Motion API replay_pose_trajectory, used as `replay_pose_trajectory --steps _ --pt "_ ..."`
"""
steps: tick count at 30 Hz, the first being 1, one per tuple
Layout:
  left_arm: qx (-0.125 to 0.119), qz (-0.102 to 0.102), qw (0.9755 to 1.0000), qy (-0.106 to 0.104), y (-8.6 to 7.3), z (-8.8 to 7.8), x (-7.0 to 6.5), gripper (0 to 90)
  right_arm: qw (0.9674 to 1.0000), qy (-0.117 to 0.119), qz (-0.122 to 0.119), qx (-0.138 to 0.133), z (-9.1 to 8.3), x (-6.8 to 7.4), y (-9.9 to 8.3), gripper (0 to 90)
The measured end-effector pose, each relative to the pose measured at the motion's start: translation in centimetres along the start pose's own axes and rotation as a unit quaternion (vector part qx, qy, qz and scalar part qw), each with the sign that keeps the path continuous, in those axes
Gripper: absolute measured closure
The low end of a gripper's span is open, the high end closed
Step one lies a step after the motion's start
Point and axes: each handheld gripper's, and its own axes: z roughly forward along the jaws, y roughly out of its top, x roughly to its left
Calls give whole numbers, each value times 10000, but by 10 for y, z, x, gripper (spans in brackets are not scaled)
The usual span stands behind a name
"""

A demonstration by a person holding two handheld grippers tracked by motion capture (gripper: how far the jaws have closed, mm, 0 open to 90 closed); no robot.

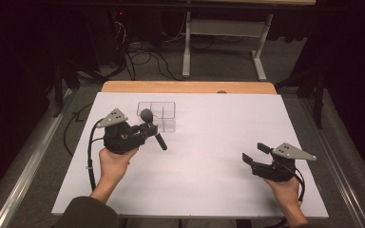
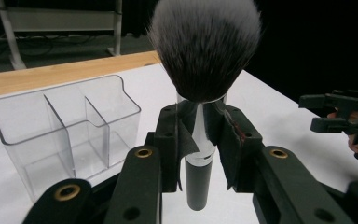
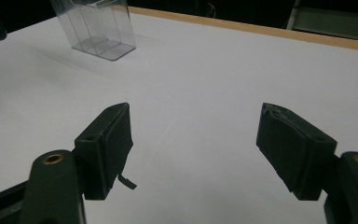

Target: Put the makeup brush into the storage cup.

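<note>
The brush (image 2: 204,60) is pinched at its silver neck by the left gripper (image 2: 199,140). It is held above the white table (image 1: 209,156), just beside the clear box (image 1: 158,115). Its long handle is tilted, with the fluffy head pointed at the box. The right gripper (image 3: 196,149) is spread wide, with nothing in it.

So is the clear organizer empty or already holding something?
Empty. The clear organizer shows bare compartments in the left gripper view; the makeup brush is outside it, clamped in the left gripper.
</note>
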Motion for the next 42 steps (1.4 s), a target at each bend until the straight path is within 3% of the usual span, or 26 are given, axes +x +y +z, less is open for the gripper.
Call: replay_pose_trajectory --steps 10,22,42 --pt "-18 84 9999 124 15 5 3 699 10000 -34 12 -22 0 -1 0 281" --pt "-50 8 9996 271 30 16 9 699 10000 -5 -10 -54 -1 0 0 280" --pt "28 -12 9982 594 43 25 23 699 10000 6 18 -36 0 0 -1 279"
